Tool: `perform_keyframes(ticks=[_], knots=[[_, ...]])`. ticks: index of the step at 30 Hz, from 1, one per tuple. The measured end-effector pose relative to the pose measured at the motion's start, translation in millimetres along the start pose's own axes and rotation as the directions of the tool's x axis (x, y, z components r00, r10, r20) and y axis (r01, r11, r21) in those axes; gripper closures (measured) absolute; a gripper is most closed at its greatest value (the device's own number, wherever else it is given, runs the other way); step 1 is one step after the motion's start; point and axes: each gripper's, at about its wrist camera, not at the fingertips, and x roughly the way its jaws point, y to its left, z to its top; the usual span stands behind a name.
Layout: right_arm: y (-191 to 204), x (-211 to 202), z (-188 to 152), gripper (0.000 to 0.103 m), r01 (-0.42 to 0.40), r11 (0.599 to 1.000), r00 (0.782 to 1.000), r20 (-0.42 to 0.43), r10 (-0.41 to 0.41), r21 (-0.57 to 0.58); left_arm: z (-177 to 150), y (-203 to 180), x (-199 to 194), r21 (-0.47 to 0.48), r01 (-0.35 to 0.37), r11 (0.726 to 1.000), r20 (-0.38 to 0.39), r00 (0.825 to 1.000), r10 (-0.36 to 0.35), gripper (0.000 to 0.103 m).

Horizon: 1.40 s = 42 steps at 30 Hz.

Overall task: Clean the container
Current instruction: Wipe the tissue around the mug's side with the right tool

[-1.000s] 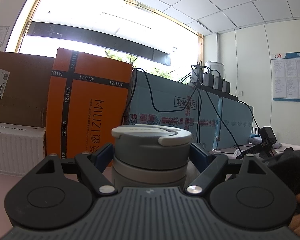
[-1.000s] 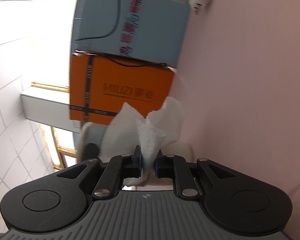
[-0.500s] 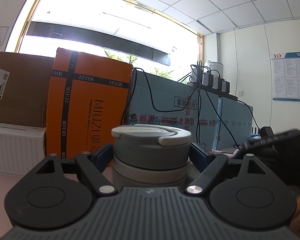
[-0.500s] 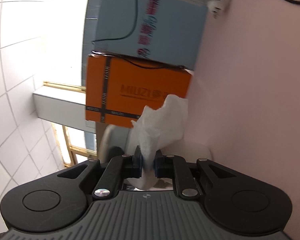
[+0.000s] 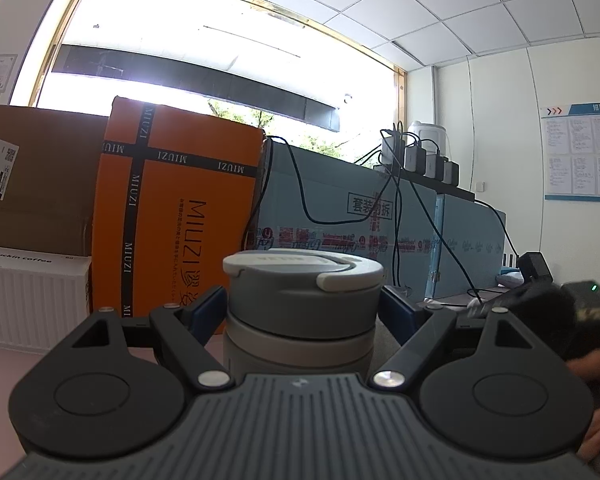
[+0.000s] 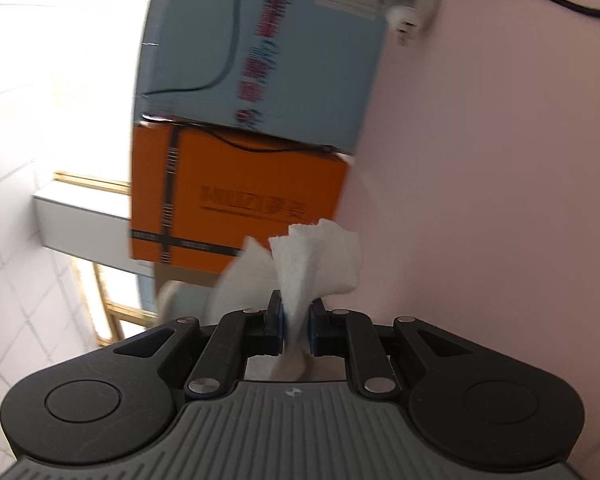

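Your left gripper [image 5: 302, 308] is clamped around the round grey lidded plastic container [image 5: 302, 304] at its 12 o'clock, your right gripper [image 6: 296, 326] pinches a crumpled white tissue [image 6: 304, 268], so wiping looks barely begun.

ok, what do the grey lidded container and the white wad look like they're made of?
Grey round lidded container: likely matte plastic, judging by its smooth moulded seams and dull sheen. White crumpled wad: apparently paper tissue, with soft creases, a fuzzy torn edge and a quilted texture.
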Motion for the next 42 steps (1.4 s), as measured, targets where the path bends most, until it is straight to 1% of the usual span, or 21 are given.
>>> perform_keyframes(ticks=[3, 6, 10, 13, 15, 18, 19, 21, 23, 27, 32, 38, 42], knots=[[-8.5, 4.6, -1.4, 0.090, 0.062, 0.998, 0.998, -0.026, -0.061, 0.014, -0.1, -0.5, 0.2, 0.004, 0.001, 1.000, 0.000, 1.000, -0.001, 0.023], [-10.2, 6.9, -4.0, 0.090, 0.084, 0.996, 0.996, -0.031, -0.084, 0.005, 0.1, -0.2, 0.5, 0.002, 0.001, 1.000, 0.000, 1.000, -0.001, 0.023], [-6.7, 3.4, -2.4, 0.091, 0.031, 0.999, 0.999, -0.014, -0.031, 0.009, 0.1, -0.2, 0.8, 0.001, 0.003, 1.000, 0.000, 1.000, -0.003, 0.023], [-2.0, -0.3, 1.2, 0.091, -0.043, 0.999, 0.999, 0.009, 0.043, 0.023, 0.2, -0.5, 0.8, 0.002, 0.002, 1.000, 0.000, 1.000, -0.002, 0.023], [3.4, -4.8, 4.0, 0.091, -0.089, 0.996, 0.995, 0.038, 0.088, 0.029, 0.2, -0.2, 1.1, 0.002, 0.003, 1.000, 0.000, 1.000, -0.003, 0.023], [11.5, -9.3, 10.0, 0.091, -0.169, 0.985, 0.983, 0.077, 0.165, 0.047, 0.4, -0.1, 1.1, 0.002, 0.003, 1.000, 0.000, 1.000, -0.003, 0.023], [13.7, -9.7, 11.9, 0.091, -0.185, 0.981, 0.980, 0.086, 0.181, 0.049, 0.4, -0.1, 1.0, 0.002, 0.003, 1.000, 0.000, 1.000, -0.003, 0.023], [16.6, -7.3, 14.5, 0.091, -0.193, 0.980, 0.978, 0.090, 0.188, 0.047, 0.4, -0.3, 0.9, 0.002, 0.003, 1.000, 0.000, 1.000, -0.003, 0.023], [17.9, -1.1, 13.8, 0.091, -0.185, 0.982, 0.981, 0.076, 0.181, 0.043, 0.3, -0.2, 0.7, 0.002, 0.003, 1.000, 0.000, 1.000, -0.003, 0.023], [20.9, 10.3, 11.9, 0.091, -0.166, 0.985, 0.986, 0.016, 0.165, 0.042, 0.2, 0.0, 0.5, 0.004, 0.003, 1.000, 0.001, 1.000, -0.003, 0.023], [18.7, 17.8, 10.7, 0.091, -0.135, 0.990, 0.991, 0.019, 0.134, 0.036, 0.3, 0.2, 0.6, 0.003, 0.003, 1.000, 0.001, 1.000, -0.003, 0.023], [2.2, 26.2, 6.6, 0.091, -0.053, 0.997, 0.999, 0.000, 0.053, 0.063, 0.3, 0.5, 0.8, 0.003, 0.004, 1.000, 0.001, 1.000, -0.004, 0.023], [-6.7, 29.0, 3.7, 0.091, -0.009, 0.997, 1.000, -0.006, 0.010, 0.077, 0.2, 0.5, 1.3, 0.004, 0.004, 1.000, 0.001, 1.000, -0.004, 0.023]])
